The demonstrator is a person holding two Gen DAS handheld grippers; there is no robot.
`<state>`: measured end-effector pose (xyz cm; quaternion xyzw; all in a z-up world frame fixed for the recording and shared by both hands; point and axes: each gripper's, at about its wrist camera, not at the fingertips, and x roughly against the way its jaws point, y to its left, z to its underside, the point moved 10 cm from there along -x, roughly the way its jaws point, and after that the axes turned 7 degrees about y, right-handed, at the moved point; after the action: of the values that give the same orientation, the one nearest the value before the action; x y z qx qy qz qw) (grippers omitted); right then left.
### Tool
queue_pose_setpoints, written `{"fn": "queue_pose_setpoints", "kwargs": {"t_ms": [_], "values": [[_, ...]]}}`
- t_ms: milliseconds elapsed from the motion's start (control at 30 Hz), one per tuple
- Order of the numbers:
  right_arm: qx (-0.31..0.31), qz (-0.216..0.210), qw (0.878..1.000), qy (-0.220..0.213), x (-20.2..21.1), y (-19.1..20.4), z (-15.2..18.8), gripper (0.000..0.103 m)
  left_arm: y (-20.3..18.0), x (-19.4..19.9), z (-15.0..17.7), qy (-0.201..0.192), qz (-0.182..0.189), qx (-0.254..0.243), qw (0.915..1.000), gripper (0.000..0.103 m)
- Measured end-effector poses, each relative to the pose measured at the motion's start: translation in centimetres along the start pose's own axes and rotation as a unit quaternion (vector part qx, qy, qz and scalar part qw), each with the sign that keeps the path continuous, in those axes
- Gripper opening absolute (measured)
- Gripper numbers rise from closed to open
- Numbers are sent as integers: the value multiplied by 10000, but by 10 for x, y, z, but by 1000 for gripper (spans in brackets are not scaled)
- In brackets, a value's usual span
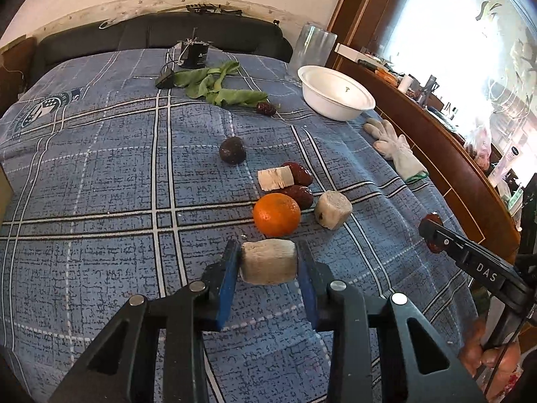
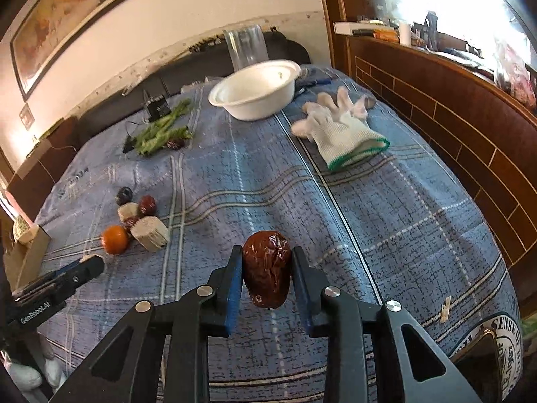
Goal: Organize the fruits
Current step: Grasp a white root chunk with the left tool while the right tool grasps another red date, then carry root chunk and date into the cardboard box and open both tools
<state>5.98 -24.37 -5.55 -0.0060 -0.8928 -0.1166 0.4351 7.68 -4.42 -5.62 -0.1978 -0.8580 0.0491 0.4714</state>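
Note:
My left gripper [image 1: 268, 252] is shut on a pale, fibrous cut chunk [image 1: 268, 262] just above the blue plaid cloth. Right behind it lie an orange [image 1: 277, 214], two dark red dates [image 1: 298, 181], two more pale chunks [image 1: 275, 178] [image 1: 332, 209] and a dark round fruit [image 1: 232, 150]. In the right wrist view my right gripper [image 2: 266, 257] is shut on a wrinkled brown-red date [image 2: 266, 268], held over the cloth. That same gripper shows at the right edge of the left wrist view [image 1: 433, 231]. The fruit cluster [image 2: 141, 221] lies at its left.
A white bowl [image 1: 337, 92] [image 2: 255, 90] stands at the far side, with a clear glass container [image 2: 246, 47] behind it. A white work glove [image 2: 342, 127] lies near the wooden ledge [image 2: 436, 107]. Green leaves [image 1: 214, 84] with another date [image 1: 266, 108] and a dark device [image 1: 194, 54] sit farther back.

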Motion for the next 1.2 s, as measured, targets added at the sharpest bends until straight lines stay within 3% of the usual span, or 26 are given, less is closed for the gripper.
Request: {"fn": "queue_pose_setpoints", "kwargs": {"t_ms": [167, 300, 500, 633, 800, 900, 1000, 1200], "values": [[107, 119, 9998, -128, 4, 4, -1, 30, 7, 12, 6, -54, -29, 188, 9998, 32], [76, -68, 9999, -58, 10, 15, 1, 30, 21, 54, 12, -306, 60, 454, 9985, 32], [728, -762, 9944, -17, 40, 101, 11, 30, 80, 137, 32, -621, -250, 860, 9940, 33], [1404, -1443, 9795, 95, 57, 194, 21, 30, 152, 183, 43, -688, -909, 1224, 9859, 33], [2121, -2254, 9496, 488, 64, 309, 49, 31, 248, 213, 65, -452, -1769, 1786, 9668, 33], [2522, -2526, 9306, 809, 53, 373, 74, 31, 287, 216, 73, -316, -1992, 2039, 9580, 33], [2799, -2561, 9191, 1062, 37, 414, 95, 31, 311, 206, 81, -105, -2134, 2219, 9514, 33], [3100, -2462, 9051, 1553, -7, 468, 123, 31, 326, 188, 88, 173, -2027, 2383, 9497, 33]]}}
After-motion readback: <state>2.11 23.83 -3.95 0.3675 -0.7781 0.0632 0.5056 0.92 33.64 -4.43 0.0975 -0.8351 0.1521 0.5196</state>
